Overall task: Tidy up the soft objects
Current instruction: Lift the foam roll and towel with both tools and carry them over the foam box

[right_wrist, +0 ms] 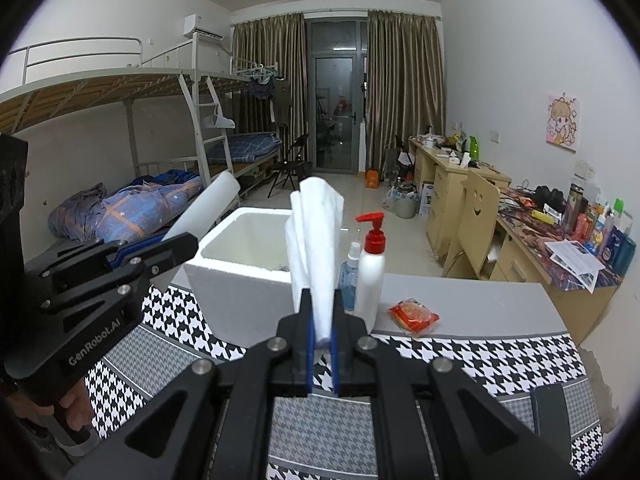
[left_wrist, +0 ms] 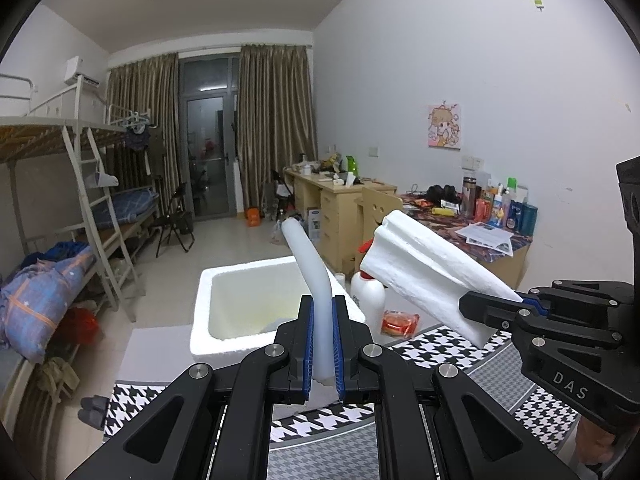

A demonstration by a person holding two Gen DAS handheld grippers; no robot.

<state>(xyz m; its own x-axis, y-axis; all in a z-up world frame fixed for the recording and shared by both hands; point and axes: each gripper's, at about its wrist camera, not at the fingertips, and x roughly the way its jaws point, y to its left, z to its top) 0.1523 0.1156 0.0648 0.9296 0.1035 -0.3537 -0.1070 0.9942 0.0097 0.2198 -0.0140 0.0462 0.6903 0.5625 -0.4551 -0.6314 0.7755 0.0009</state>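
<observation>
Above the table's (right_wrist: 472, 300) near edge, the left gripper (left_wrist: 322, 344) pinches a foam tube (left_wrist: 308, 256) and the right gripper (right_wrist: 322, 332) a foam sheet (right_wrist: 316, 232), both short of the box (right_wrist: 236, 276). Judged risk: the limp foam may bend against the box rim, or knock over the pump bottle (right_wrist: 370, 276) beside it.

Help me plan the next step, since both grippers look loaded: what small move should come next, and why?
Probably carry the left gripper forward over the open foam box and lower its white foam tube in. Both grippers are shut on foam pieces held above the table, the right gripper on a foam sheet, and the box stands directly ahead.
</observation>
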